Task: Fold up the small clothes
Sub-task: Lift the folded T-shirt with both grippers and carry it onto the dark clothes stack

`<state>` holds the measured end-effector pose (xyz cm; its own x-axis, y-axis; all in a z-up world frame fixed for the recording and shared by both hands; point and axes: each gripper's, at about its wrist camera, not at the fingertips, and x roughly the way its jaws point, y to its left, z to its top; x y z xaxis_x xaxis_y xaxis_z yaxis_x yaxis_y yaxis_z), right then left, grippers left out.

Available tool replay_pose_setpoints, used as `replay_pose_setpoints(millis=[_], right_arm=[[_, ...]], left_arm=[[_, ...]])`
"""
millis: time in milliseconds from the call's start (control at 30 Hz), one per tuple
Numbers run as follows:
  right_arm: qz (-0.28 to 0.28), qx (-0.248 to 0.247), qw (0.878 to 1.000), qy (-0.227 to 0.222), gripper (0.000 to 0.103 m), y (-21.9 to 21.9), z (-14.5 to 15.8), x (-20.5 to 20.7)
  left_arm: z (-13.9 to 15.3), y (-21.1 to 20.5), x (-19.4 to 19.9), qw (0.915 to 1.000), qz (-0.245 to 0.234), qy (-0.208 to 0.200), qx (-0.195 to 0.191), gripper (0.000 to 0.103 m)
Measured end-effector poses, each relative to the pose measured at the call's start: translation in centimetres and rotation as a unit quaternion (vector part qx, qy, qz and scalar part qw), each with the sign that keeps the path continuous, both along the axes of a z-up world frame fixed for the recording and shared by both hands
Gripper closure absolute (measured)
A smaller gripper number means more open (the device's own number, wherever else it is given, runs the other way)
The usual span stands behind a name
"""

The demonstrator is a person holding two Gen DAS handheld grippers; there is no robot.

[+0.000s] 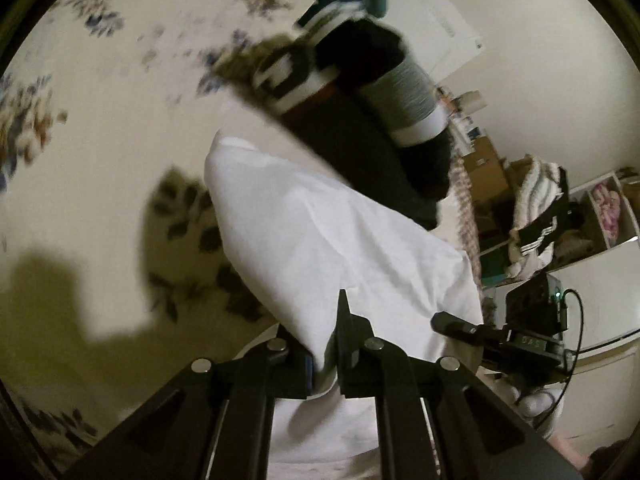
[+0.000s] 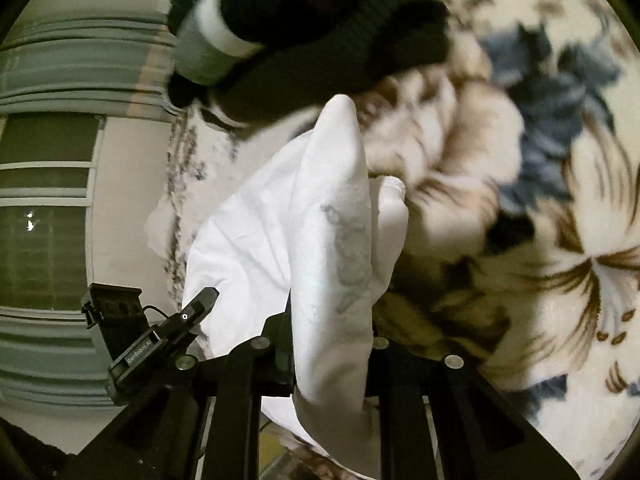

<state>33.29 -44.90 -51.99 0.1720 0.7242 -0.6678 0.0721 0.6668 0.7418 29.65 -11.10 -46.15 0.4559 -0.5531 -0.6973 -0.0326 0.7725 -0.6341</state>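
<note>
A small white garment (image 1: 320, 240) hangs stretched between my two grippers above a floral bedspread (image 1: 100, 120). My left gripper (image 1: 324, 356) is shut on one edge of it. In the right wrist view the same white garment (image 2: 320, 240), with a faint grey print, is pinched in my right gripper (image 2: 332, 364), which is shut on it. The right gripper (image 1: 472, 330) also shows in the left wrist view at the garment's far edge, and the left gripper (image 2: 192, 312) shows in the right wrist view.
A pile of dark clothes with grey and white stripes (image 1: 360, 92) lies on the bed beyond the garment; it also shows in the right wrist view (image 2: 304, 28). Shelves with boxes and a towel (image 1: 536, 208) stand at the right. A window with blinds (image 2: 48, 200) is at the left.
</note>
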Motion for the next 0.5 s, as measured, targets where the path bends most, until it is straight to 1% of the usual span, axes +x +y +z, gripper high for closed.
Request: replay_pose_setpoints(millis=[100, 200, 267, 333, 400, 500], right_arm=[[-0.004, 0.003, 1.0, -0.026, 0.086, -0.3, 3.4, 0.5], [-0.006, 0.004, 0.998, -0.061, 0.086, -0.1, 7.7, 1.6], [-0.009, 0.009, 0.996, -0.085, 0.086, 0.2, 10.8, 2.8], [-0.017, 0.014, 0.994, -0.111, 0.086, 0.0, 13.9, 4.5], [-0.03, 0.019, 0.991, -0.132, 0.086, -0.1, 16.2, 6.5], [-0.057, 0.029, 0.986, -0.156, 0.086, -0.3, 18.9, 10.6]], left_arm=[[3.5, 0.3, 1.4, 0.9997, -0.006, -0.022, -0.002, 0.097], [7.8, 0.3, 3.5, 0.9984, -0.017, -0.054, -0.001, 0.097], [10.8, 0.2, 5.7, 0.9967, -0.024, -0.077, -0.002, 0.097], [13.5, 0.0, 8.2, 0.9946, -0.03, -0.099, 0.006, 0.097], [15.8, -0.3, 11.4, 0.9924, -0.038, -0.116, 0.013, 0.097], [17.8, -0.8, 17.6, 0.9895, -0.053, -0.132, 0.024, 0.097]])
